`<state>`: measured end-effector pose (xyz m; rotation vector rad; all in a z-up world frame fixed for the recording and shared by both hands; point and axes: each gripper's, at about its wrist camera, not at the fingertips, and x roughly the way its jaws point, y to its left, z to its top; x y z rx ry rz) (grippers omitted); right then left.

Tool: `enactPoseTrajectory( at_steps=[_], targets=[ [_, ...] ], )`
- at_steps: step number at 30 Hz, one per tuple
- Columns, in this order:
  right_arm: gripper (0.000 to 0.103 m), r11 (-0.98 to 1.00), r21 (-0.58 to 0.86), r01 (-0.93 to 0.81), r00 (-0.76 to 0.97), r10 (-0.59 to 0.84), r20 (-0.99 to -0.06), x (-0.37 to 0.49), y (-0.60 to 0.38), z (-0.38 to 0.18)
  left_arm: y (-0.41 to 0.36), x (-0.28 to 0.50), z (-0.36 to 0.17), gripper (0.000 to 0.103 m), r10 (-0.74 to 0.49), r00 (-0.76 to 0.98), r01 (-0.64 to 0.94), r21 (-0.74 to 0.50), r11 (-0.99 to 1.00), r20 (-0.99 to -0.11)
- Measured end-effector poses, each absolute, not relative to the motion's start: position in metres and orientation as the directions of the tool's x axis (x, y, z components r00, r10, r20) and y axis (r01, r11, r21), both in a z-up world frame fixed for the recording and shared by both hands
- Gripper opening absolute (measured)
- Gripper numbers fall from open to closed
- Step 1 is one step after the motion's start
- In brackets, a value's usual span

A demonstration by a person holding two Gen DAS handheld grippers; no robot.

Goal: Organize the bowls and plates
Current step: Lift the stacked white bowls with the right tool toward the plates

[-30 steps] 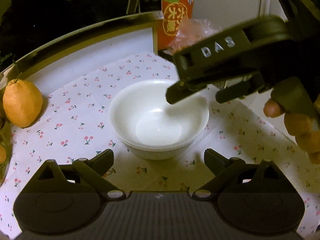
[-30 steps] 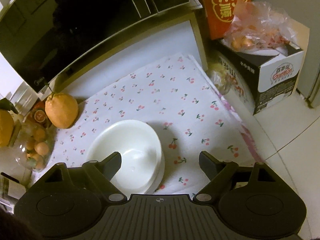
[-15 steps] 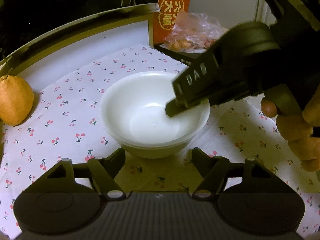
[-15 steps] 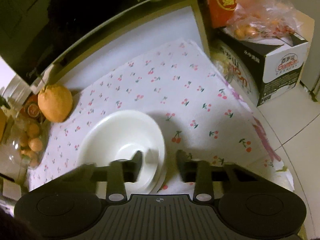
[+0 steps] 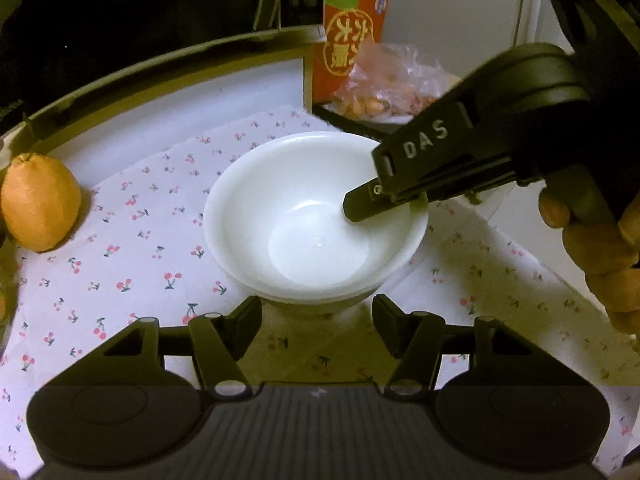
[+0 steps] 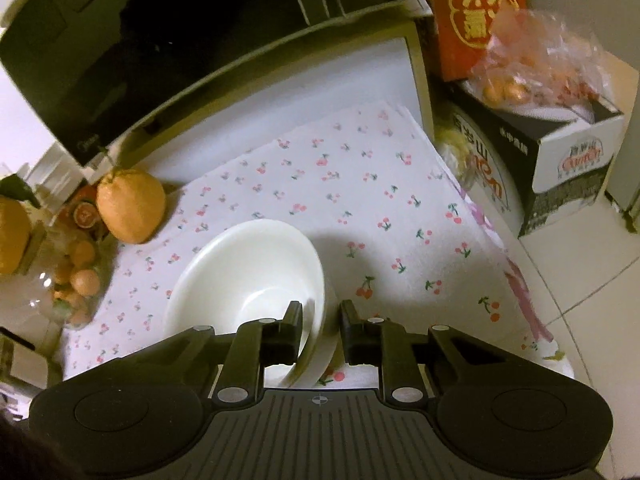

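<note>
as right tongs (image 6: pixel 320 326) clamp rim, stacked bowls (image 5: pixel 316 216) empty.

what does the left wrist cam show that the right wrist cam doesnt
Only the left wrist view shows the right gripper from outside, one finger inside the white bowl, and the hand holding it. Only the right wrist view shows the printed cardboard box, the floor tiles and the jar of small fruit. Both show the bowl, the cherry-print cloth, the large orange fruit and the red carton.
</note>
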<state>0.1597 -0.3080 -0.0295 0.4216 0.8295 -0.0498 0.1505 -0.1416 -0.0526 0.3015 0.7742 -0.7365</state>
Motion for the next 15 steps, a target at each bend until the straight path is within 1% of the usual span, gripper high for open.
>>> enactPoseTrajectory(
  at_steps=[6,15],
  targets=[
    [0.020,0.918,0.363,0.159,0.719,0.145,-0.680,0.148,-0.303,-0.003,-0.129,0.142,-0.036,0.058,-0.515,0.499,0.676,-0.058,0.734,-0.697],
    [0.020,0.931,0.353,0.091,0.746,0.171,-0.644,0.129,-0.279,0.027,-0.109,0.126,-0.008,0.059,-0.514,0.540,0.655,-0.051,0.754,-0.667]
  ],
)
